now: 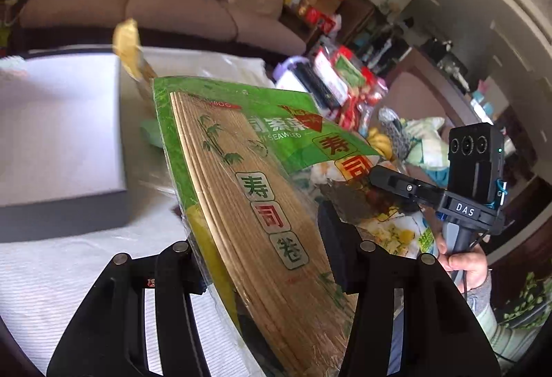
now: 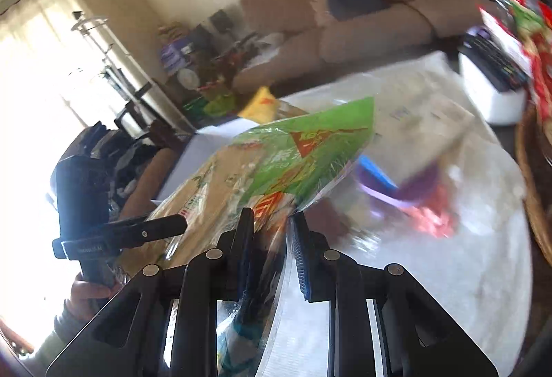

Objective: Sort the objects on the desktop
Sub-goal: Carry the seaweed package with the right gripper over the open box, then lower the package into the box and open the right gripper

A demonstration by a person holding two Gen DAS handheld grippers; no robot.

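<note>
Green plastic wraps the sushi kit package (image 1: 255,176), which contains a bamboo rolling mat and is held off the table between both grippers. Left gripper (image 1: 265,259): fingers closed on the package's near end, the mat running forward and up between them. Right gripper (image 2: 272,221): fingers narrowed on the package's clear plastic edge; in the left wrist view its fingertip meets the package's right side. Beyond the left fingers, to their left, a grey box (image 1: 58,142) rests on the white tablecloth (image 1: 69,273)
</note>
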